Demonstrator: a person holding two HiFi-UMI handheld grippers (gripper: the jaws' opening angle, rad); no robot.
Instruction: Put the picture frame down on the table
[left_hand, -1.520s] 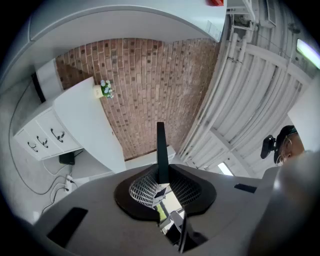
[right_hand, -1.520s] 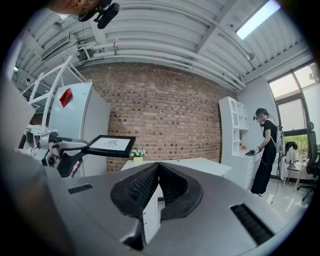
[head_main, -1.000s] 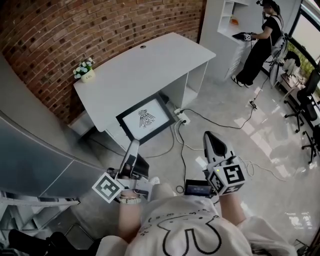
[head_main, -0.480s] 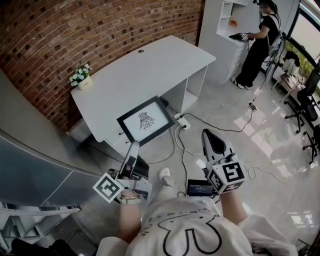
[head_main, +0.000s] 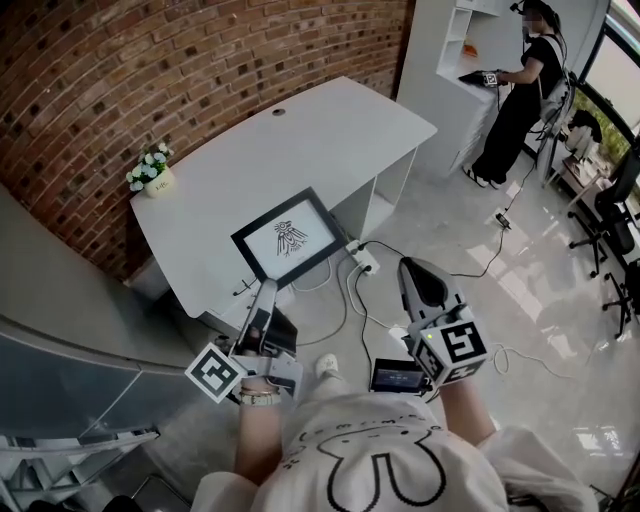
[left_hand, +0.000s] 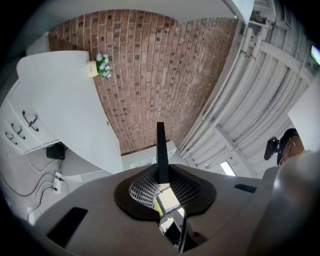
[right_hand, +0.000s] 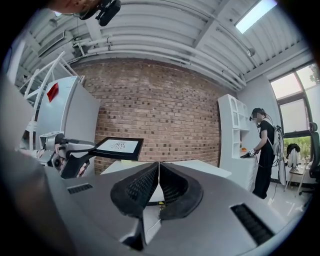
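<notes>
My left gripper (head_main: 267, 292) is clamped on one edge of the picture frame (head_main: 285, 237), carrying it flat, picture up, so it can go down face-up on the white table (head_main: 330, 130). It hangs by the table's near edge, probably not touching, though I can't be sure. My right gripper (head_main: 420, 275) is pinched together, empty, held clear.

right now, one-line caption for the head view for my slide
Left gripper shut on the edge of a black picture frame near the white table, right gripper shut and empty beside it.
</notes>
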